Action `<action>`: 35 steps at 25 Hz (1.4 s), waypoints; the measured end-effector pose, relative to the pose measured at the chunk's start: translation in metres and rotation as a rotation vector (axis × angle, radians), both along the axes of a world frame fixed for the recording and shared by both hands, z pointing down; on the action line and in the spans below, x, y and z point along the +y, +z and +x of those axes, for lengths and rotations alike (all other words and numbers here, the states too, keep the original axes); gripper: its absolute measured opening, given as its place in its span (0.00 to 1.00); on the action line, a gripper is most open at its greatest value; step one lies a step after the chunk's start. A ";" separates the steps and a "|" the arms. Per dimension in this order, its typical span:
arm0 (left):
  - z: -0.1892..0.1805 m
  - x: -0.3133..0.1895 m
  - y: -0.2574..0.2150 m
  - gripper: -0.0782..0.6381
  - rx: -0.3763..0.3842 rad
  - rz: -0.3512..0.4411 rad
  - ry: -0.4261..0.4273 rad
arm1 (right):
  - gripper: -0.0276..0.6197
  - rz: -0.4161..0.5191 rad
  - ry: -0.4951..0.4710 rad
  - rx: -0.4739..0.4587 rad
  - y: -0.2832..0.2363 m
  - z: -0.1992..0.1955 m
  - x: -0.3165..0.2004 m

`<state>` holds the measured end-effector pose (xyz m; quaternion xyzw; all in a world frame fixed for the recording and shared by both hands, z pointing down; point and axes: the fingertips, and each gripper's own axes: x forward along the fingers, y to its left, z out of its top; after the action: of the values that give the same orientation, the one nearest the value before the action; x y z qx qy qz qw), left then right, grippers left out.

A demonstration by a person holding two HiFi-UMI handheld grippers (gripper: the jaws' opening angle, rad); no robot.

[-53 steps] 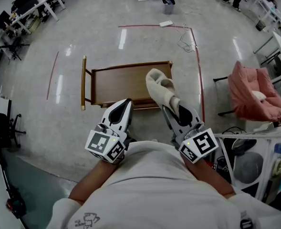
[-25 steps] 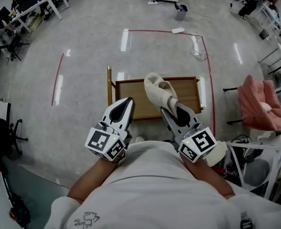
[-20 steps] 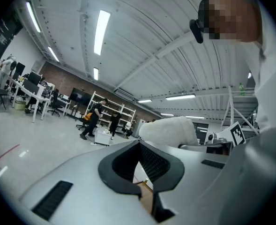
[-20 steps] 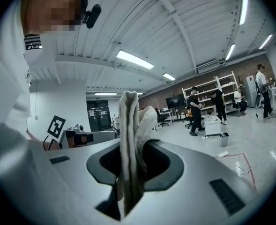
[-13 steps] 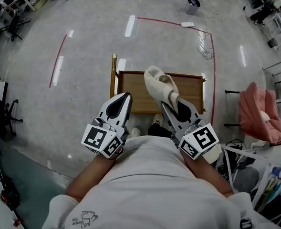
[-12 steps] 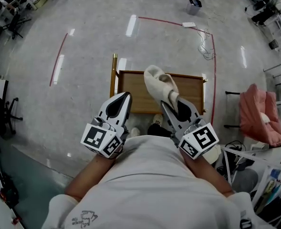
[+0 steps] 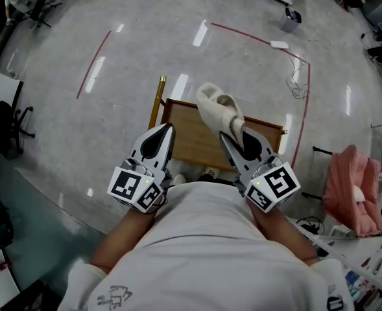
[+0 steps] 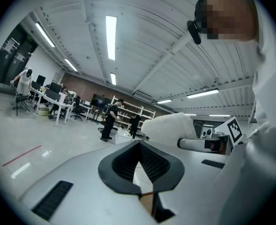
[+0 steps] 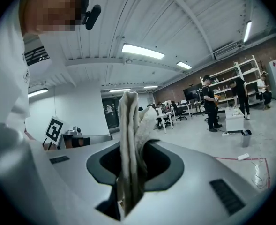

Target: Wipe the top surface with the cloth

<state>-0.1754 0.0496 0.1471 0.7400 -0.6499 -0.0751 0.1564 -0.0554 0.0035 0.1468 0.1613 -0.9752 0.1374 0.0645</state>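
Note:
In the head view a low wooden cart [image 7: 189, 138] with a flat brown top stands on the floor just ahead of the person. A cream cloth [image 7: 219, 108] sticks up from my right gripper [image 7: 229, 135], which is shut on it above the cart's right half. In the right gripper view the folded cloth [image 9: 130, 135] is pinched between the dark pads. My left gripper [image 7: 166, 129] hovers over the cart's near left edge, shut with nothing in it. The left gripper view shows its jaws [image 8: 139, 144] meeting at the tip, with the cloth [image 8: 174, 127] off to the right.
A brass handle bar [image 7: 156, 101] runs along the cart's left end. Red tape lines [image 7: 299, 118] mark the floor around it. A pink chair [image 7: 350, 186] stands to the right, a black office chair [image 7: 0, 118] to the left, and a cable with a power strip [image 7: 280, 45] lies beyond.
The person has stepped closer, so the cart now sits nearer and slightly turned under the grippers. Both grippers keep the same pose, and the cloth stays clamped in the right one.

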 end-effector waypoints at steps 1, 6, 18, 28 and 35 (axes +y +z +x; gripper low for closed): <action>-0.001 -0.003 0.002 0.12 -0.002 -0.008 -0.019 | 0.18 -0.001 -0.018 0.001 0.002 -0.001 -0.006; -0.011 -0.012 0.019 0.12 -0.022 -0.046 -0.115 | 0.18 -0.025 -0.124 0.029 0.022 -0.013 -0.027; -0.070 -0.034 0.108 0.12 0.025 -0.155 -0.177 | 0.18 -0.035 -0.327 0.260 0.141 -0.095 -0.067; -0.109 -0.044 0.165 0.12 0.076 -0.243 -0.145 | 0.18 -0.030 -0.466 0.476 0.271 -0.149 -0.083; -0.131 -0.053 0.202 0.12 0.108 -0.283 -0.124 | 0.18 0.007 -0.549 0.583 0.355 -0.178 -0.078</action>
<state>-0.3059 -0.0031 0.3489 0.6640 -0.6890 -0.0320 0.2887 -0.2337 -0.0749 0.5017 -0.0728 -0.9233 0.0602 0.3723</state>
